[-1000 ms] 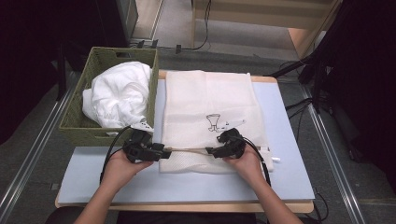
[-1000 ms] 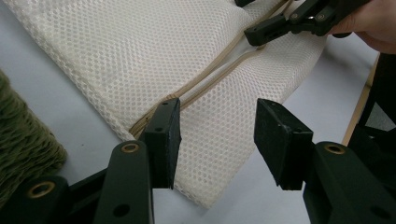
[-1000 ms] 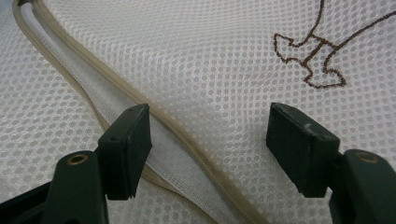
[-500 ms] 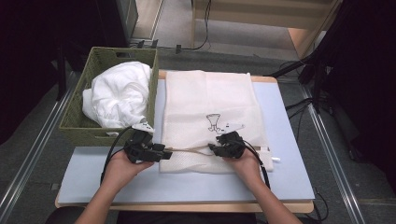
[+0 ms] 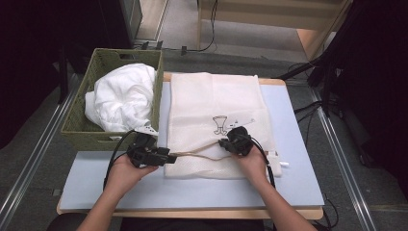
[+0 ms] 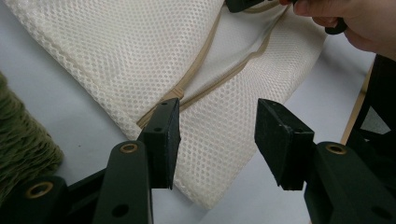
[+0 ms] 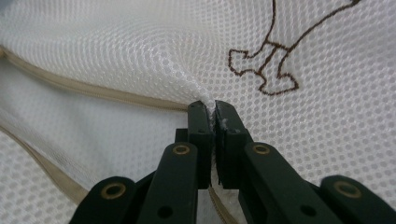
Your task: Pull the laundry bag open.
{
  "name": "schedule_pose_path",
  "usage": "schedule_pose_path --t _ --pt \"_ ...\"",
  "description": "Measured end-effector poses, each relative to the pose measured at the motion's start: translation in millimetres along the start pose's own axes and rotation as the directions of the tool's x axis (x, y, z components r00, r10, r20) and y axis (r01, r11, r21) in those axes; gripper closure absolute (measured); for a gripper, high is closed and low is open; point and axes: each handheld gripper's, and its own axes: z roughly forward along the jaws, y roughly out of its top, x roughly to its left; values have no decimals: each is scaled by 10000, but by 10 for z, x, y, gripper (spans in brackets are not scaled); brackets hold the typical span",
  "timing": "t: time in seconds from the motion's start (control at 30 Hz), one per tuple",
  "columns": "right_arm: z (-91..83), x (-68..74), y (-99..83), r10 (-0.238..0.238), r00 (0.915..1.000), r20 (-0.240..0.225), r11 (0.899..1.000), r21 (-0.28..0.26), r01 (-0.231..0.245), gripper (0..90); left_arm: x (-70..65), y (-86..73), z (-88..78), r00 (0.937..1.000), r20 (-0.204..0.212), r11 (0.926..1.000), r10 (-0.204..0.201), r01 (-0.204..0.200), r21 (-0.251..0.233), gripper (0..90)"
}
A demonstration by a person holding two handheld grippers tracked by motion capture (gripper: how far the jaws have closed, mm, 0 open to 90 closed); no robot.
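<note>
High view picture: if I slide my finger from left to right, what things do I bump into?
Green woven basket → white cloth bundle inside it → left gripper → cream mesh laundry bag → right gripper pinching the bag → bare blue tabletop.

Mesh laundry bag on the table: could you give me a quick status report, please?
Right gripper shut on mesh bag, pinching the top layer by the zipper opening. Left gripper open at the bag's corner. Green basket of white laundry alongside, not obstructing.

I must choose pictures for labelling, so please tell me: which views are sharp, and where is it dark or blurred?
High view: soft overall, table evenly lit, room edges nearly black. Left gripper view: mesh bag sharp, the hand at top right slightly blurred. Right gripper view: mesh crisp near the shut jaws, softer toward the top left.
</note>
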Motion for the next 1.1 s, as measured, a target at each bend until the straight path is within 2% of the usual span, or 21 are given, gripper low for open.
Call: schedule_pose_path --t 0.1,0.17,0.3,0.37,0.53,0.63,0.8,0.93,1.0,1.1 --pt "-20 -9 75 67 9999 -83 9999 78 -67 879 3 -1 -8 10000 15 10000 -10 10 -65 513" --pt "-88 -35 151 296 9991 -287 9992 -260 -304 879 6 -3 -12 10000 2 10000 -16 16 -57 513" --pt "-163 -60 207 343 9983 -468 9980 -521 -367 878 7 -5 -6 10000 66 10000 -15 16 -65 508" --pt "-216 -70 232 386 9975 -600 9949 -906 -440 878 7 -7 -8 10000 89 10000 -42 42 -39 502" --pt "-277 -73 285 327 9968 -727 9938 -1039 -402 879 -4 -21 -34 9999 107 10000 -7 8 -56 490" --pt "-372 -63 334 312 9952 -929 9886 -1436 -444 878 -3 -41 -74 9999 148 10000 14 -13 -84 480" --pt "-460 -63 372 235 9937 -1098 9850 -1673 -418 878 7 -67 -128 9998 184 9998 -69 72 -188 466" --pt "-577 -64 408 -50 9928 -1197 9752 -2201 -216 877 26 -83 -145 9999 128 9999 -106 107 -57 451" --pt "-606 -87 407 -4 9916 -1292 9735 -2268 -291 876 30 -90 -175 10000 8 10000 -21 21 10 442" --pt "-614 -117 398 45 9900 -1410 9746 -2212 -359 876 37 -93 -203 10000 48 10000 -50 50 -48 428"
